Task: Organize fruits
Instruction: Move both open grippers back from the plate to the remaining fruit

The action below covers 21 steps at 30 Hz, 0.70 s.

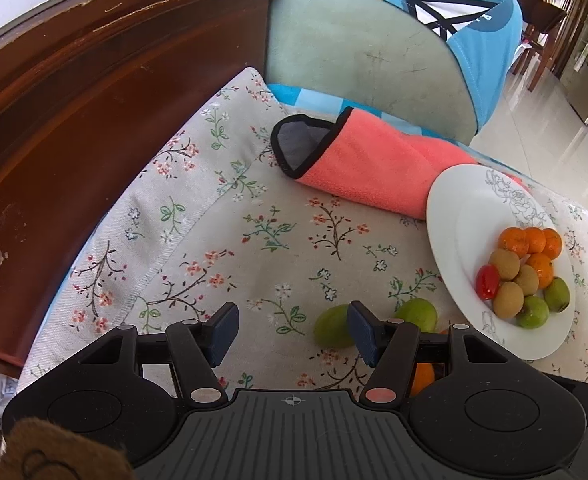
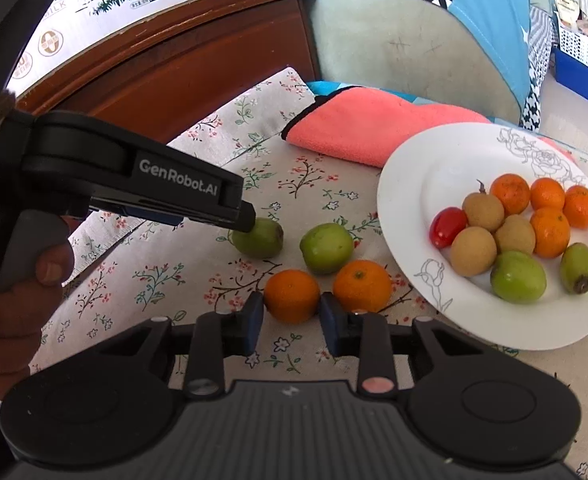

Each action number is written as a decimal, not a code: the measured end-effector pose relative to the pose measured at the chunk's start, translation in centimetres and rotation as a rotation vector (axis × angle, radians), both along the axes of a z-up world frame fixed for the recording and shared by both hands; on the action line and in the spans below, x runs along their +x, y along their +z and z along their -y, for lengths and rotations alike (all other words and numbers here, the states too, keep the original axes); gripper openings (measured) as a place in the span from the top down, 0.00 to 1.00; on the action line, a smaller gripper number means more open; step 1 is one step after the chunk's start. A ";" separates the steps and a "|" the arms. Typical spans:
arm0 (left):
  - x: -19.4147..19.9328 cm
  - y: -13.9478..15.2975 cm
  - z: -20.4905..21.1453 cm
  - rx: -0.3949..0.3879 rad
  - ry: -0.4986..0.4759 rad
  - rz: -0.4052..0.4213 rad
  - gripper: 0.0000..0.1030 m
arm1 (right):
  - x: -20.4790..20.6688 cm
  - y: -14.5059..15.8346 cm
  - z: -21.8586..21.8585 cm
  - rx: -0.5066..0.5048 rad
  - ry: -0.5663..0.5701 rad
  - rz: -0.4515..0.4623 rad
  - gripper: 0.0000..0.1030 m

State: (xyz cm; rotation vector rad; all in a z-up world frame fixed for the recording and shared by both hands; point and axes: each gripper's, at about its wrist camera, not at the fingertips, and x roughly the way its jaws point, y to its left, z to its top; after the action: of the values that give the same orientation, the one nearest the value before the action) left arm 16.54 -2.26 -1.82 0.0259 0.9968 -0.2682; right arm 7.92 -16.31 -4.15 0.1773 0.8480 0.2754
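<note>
My right tongs [image 2: 292, 322] sit low in the right wrist view, pads on either side of an orange [image 2: 292, 295] on the floral cloth [image 2: 166, 276]. The pads look close against its flanks, but I cannot tell whether they truly grip it. A second orange [image 2: 361, 285] lies just to its right, touching or nearly so. Above them, mid-frame, lie two green fruits: one [image 2: 326, 247] at centre, the other [image 2: 258, 237] to its left, where the tip of my left tongs meets it.

In the left wrist view my left tongs [image 1: 293, 330] are spread wide with nothing between the pads. A green fruit [image 1: 331, 326] shows just beside the right pad, partly hidden by it, and another [image 1: 417, 314] sits further right.

The white plate [image 2: 413, 176] fills the right of the frame, resting partly on a pink towel [image 2: 369, 124]. On it are four oranges [image 2: 549, 230], three brown fruits [image 2: 473, 250], two green ones [image 2: 517, 276] and a red tomato [image 2: 447, 226], all bunched toward the plate's right half.
</note>
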 end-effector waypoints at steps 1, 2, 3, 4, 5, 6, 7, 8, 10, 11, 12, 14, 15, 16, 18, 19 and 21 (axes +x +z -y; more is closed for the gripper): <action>0.0 0.1 -0.1 -0.014 0.001 0.000 0.42 | 0.0 0.0 0.0 0.000 0.003 -0.003 0.70; 0.1 0.1 -0.1 -0.030 0.004 -0.002 0.42 | 0.0 0.1 0.0 0.001 0.006 -0.007 0.71; 0.1 0.2 -0.2 -0.044 0.009 -0.007 0.42 | -0.1 0.2 0.0 0.004 0.008 -0.013 0.71; 0.2 0.1 -0.2 -0.054 0.014 -0.012 0.42 | 0.0 0.2 0.1 0.007 0.010 -0.018 0.71; 0.2 0.1 -0.1 -0.061 0.018 -0.017 0.42 | -0.1 0.3 0.2 0.007 0.012 -0.021 0.71; 0.2 0.0 0.1 -0.065 0.021 -0.022 0.42 | -0.3 0.3 0.3 0.006 0.014 -0.024 0.71; 0.3 -0.1 0.2 -0.069 0.022 -0.028 0.42 | -0.4 0.4 0.3 0.004 0.015 -0.027 0.71; 0.3 -0.3 0.3 -0.074 0.024 -0.035 0.43 | -0.5 0.4 0.3 0.003 0.016 -0.030 0.71; 0.3 -0.5 0.7 -0.081 0.025 -0.046 0.43 | -0.7 0.5 0.4 0.001 0.020 -0.038 0.71; 0.3 -0.6 0.9 -0.081 0.024 -0.047 0.43 | -0.8 0.5 0.5 -0.001 0.023 -0.040 0.71; 0.2 -0.7 1.1 -0.079 0.024 -0.046 0.43 | -0.9 0.6 0.6 -0.002 0.024 -0.042 0.71; 0.3 -0.9 1.3 -0.074 0.029 -0.042 0.43 | -1.0 0.6 0.8 0.001 0.024 -0.046 0.71; 0.3 -1.1 1.4 -0.071 0.034 -0.043 0.43 | -1.1 0.6 0.9 0.003 0.023 -0.049 0.71; 0.4 -1.3 1.5 -0.069 0.040 -0.047 0.44 | -1.1 0.6 0.9 0.007 0.021 -0.053 0.71; 0.5 -1.6 1.6 -0.074 0.047 -0.057 0.44 | -1.0 0.6 1.1 0.016 0.018 -0.060 0.70; 0.5 -1.7 1.7 -0.074 0.046 -0.057 0.44 | -1.0 0.6 1.1 0.016 0.018 -0.061 0.70; 0.5 -1.8 2.0 -0.063 0.042 -0.047 0.45 | -1.0 0.6 1.1 0.015 0.019 -0.063 0.70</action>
State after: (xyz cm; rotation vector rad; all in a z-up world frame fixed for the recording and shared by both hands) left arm 17.04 -4.25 -3.64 -0.0585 1.0339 -0.2623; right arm 6.91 -17.38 -3.60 0.1935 0.9107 0.2950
